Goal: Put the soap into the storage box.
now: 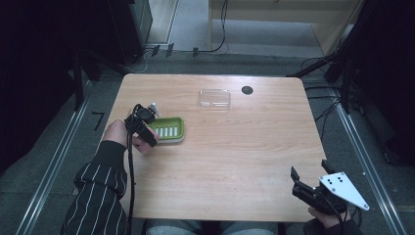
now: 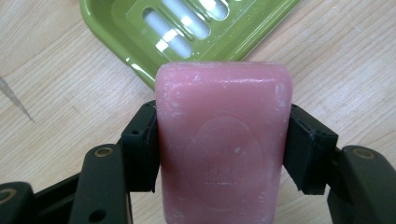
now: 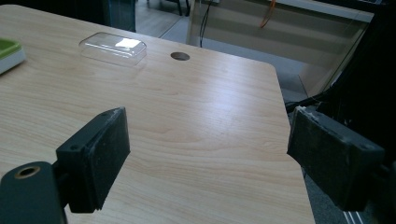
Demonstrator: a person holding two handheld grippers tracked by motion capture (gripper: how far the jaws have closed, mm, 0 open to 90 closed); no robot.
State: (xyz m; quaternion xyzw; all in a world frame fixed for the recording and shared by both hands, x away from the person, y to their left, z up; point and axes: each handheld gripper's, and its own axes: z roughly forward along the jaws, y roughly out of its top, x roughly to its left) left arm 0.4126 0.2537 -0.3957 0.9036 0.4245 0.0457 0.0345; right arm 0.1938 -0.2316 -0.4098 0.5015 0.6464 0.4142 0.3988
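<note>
Lab: dark rig frames [image 1: 78, 83], cables [image 1: 222, 29]

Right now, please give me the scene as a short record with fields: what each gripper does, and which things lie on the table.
left gripper: jaws shut on the pink soap bar, just beside the green soap dish
right gripper: jaws open, nothing between them, at the table's near right corner
green soap dish: on the table, slotted tray bare
clear lid: lies apart, at the far side
table: light wood, with a dark round hole near the far edge
</note>
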